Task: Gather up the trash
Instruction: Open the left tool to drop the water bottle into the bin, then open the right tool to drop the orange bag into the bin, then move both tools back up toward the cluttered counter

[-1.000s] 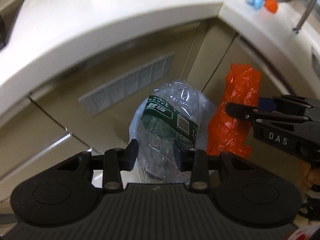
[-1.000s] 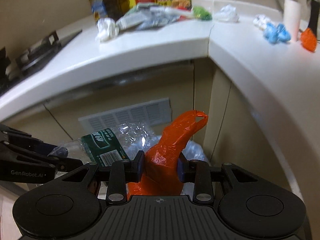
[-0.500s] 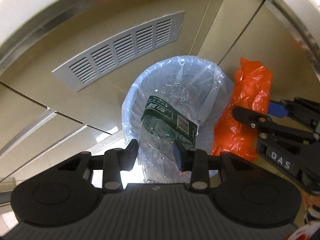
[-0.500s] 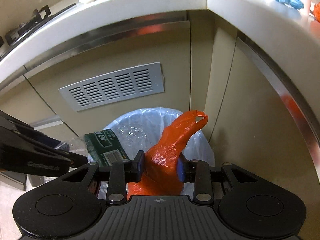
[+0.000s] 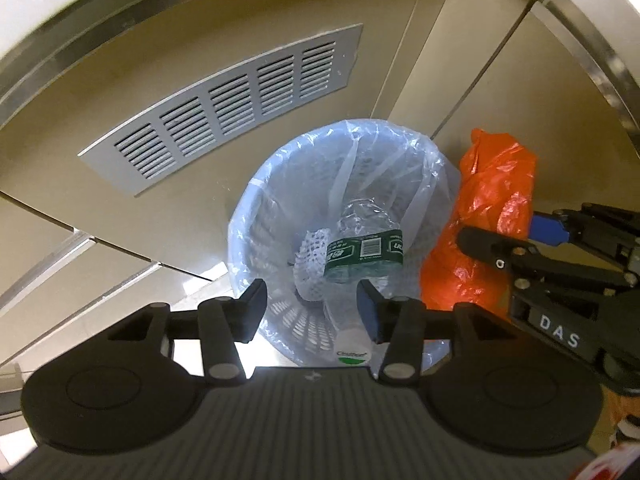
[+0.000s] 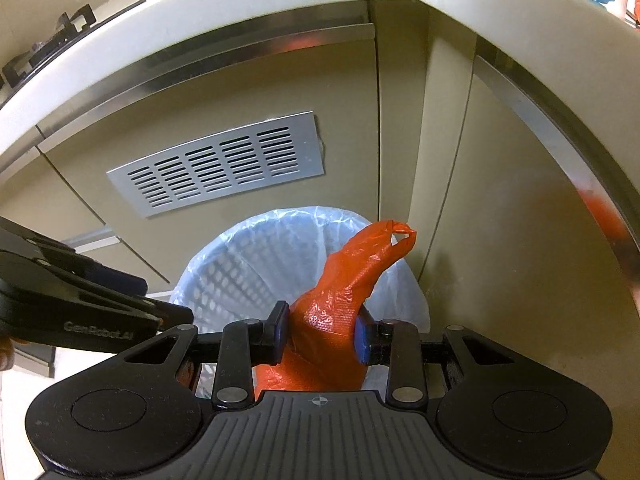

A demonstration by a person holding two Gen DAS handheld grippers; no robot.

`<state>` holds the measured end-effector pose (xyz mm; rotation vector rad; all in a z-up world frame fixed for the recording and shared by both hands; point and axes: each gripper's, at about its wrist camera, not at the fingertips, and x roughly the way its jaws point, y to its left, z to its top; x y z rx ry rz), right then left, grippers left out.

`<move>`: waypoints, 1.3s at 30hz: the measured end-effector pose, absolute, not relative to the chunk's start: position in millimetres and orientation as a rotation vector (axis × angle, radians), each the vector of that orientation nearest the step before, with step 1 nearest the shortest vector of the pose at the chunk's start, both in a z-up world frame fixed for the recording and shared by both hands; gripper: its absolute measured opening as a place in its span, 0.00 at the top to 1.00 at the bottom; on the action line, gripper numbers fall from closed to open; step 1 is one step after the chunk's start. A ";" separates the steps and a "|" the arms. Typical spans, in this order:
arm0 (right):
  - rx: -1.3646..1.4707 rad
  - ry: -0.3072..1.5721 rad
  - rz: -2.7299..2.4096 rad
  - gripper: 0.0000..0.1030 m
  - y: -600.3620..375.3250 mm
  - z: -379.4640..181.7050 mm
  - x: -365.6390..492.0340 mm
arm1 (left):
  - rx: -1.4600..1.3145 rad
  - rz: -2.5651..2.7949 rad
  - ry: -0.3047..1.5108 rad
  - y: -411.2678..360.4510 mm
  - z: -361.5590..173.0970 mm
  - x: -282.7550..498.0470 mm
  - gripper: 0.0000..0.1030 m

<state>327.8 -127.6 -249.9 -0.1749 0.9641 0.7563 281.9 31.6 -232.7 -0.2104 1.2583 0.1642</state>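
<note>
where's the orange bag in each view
Left wrist: orange bag at right of centre, beside the lined bin, held by the right gripper.
Right wrist: low centre, between the fingers, over the bin.
Shared landmark: the slatted vent on the cabinet.

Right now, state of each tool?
Left tool: open, holding nothing; bottle lies in the bin below it.
Right tool: shut on orange bag.
</note>
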 end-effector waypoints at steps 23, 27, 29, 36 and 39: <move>-0.139 0.982 0.801 0.37 -108.4 -247.7 335.0 | -0.194 0.185 1.199 43.0 -212.5 264.6 0.56; -0.151 0.999 0.783 0.37 -111.6 -243.1 333.0 | -0.195 0.184 1.192 43.2 -208.7 262.6 0.56; -0.152 1.003 0.770 0.37 -117.0 -241.8 332.5 | -0.192 0.184 1.189 42.7 -207.6 261.1 0.55; -0.150 1.029 0.736 0.37 -130.5 -234.9 330.3 | -0.189 0.187 1.172 36.5 -196.5 252.7 0.55; -0.144 1.044 0.738 0.37 -135.7 -229.4 327.4 | -0.196 0.198 1.160 33.6 -189.2 246.5 0.55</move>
